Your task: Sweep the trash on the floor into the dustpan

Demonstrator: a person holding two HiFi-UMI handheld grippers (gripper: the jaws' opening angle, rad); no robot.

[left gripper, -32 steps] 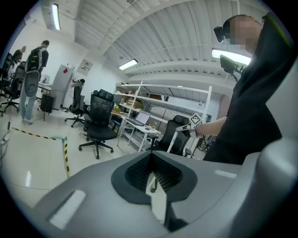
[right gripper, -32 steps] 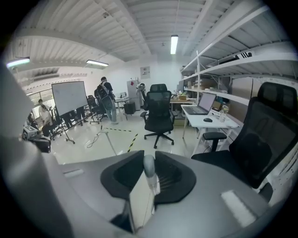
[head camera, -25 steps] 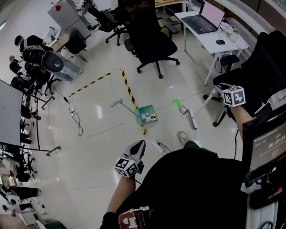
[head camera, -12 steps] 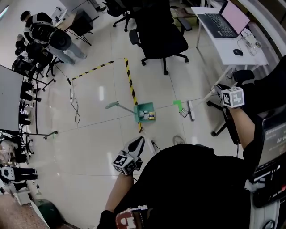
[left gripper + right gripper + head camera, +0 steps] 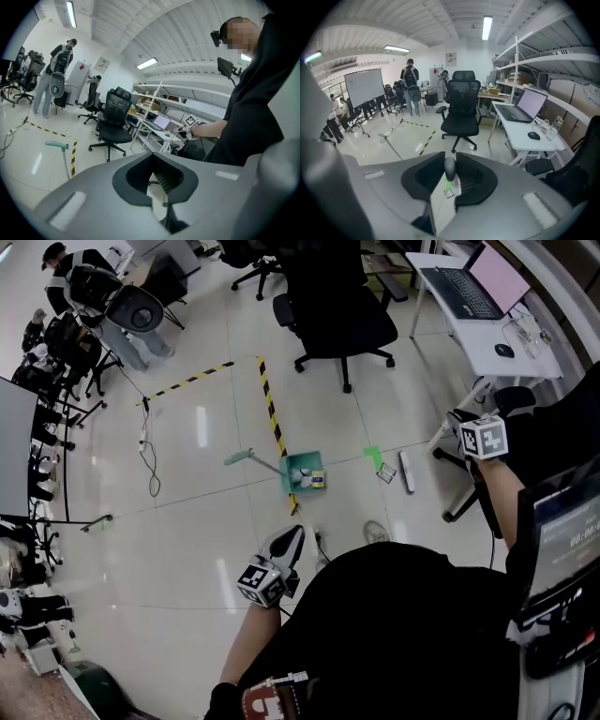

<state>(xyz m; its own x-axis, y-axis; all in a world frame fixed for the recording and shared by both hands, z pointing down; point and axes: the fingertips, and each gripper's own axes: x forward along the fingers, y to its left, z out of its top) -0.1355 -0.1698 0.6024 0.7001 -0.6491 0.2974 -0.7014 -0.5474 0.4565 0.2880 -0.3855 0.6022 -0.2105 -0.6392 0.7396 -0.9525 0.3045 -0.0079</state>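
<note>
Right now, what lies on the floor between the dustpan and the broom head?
The head view shows two loose pieces there: a green scrap and a small packet beside it, both outside the dustpan, short of the broom head.

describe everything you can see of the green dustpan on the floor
The dustpan is green and looks like plastic. It has a squarish open pan and a long thin pole that rises to a teal grip. It stands on the glossy floor, over the near end of the yellow-black tape line. A few bits of trash, white and yellowish, already lie in the pan. Nothing holds it.
</note>
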